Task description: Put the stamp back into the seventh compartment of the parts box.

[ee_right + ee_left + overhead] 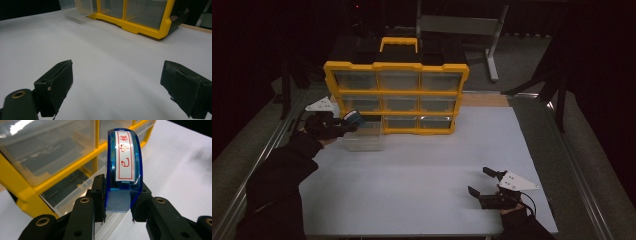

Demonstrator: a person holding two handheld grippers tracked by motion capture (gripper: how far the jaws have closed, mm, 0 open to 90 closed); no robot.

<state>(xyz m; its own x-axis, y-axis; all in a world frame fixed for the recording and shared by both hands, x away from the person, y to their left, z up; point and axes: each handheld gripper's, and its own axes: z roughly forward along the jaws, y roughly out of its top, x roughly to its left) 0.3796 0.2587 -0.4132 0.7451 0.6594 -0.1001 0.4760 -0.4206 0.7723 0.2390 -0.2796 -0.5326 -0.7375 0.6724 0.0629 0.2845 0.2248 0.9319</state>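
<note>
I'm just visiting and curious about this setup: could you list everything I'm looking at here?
Drawer cabinet: one, yellow frame with clear drawers, back of table.
Pulled-out drawer: one, clear, at the cabinet's lower left.
Tape dispenser: one, blue with red-printed white label, gripped above the open drawer.
Table: one, white top.
Metal stand: one, grey, behind the table.
Left gripper: one, black, clamped on the tape dispenser.
Right gripper: one, black, jaws wide apart, near the table's front right.

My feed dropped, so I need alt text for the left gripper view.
The left tool grips a blue tape dispenser with a red-printed white label, held just above a pulled-out clear drawer of the yellow organizer on the white table.
</note>
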